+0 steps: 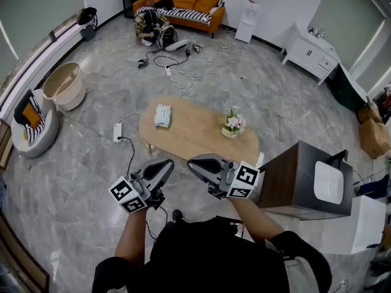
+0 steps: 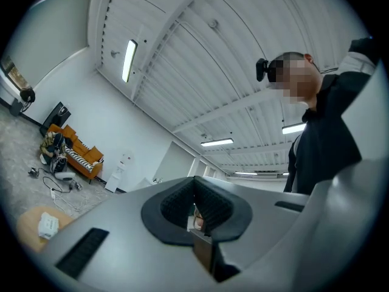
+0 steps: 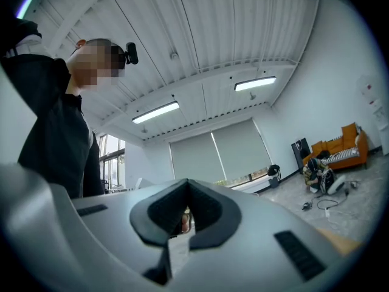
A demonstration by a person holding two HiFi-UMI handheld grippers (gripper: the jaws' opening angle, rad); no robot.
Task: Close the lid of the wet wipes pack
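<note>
The wet wipes pack (image 1: 162,115) lies flat on the left part of the oval wooden table (image 1: 195,136), its lid too small to judge. The pack (image 2: 47,225) also shows at the left gripper view's lower left. Both grippers are held close to the person's body, well short of the table and away from the pack. My left gripper (image 1: 168,163) and right gripper (image 1: 191,162) point towards each other, tilted up at the ceiling. In the gripper views the left gripper (image 2: 196,208) and the right gripper (image 3: 186,215) are shut with nothing held.
A small pot of flowers (image 1: 234,124) stands on the table's right part. A dark wooden cabinet (image 1: 293,176) is just right of the right gripper. A power strip (image 1: 118,132) and cables (image 1: 183,72) lie on the floor; an orange sofa (image 1: 180,8) is at the back.
</note>
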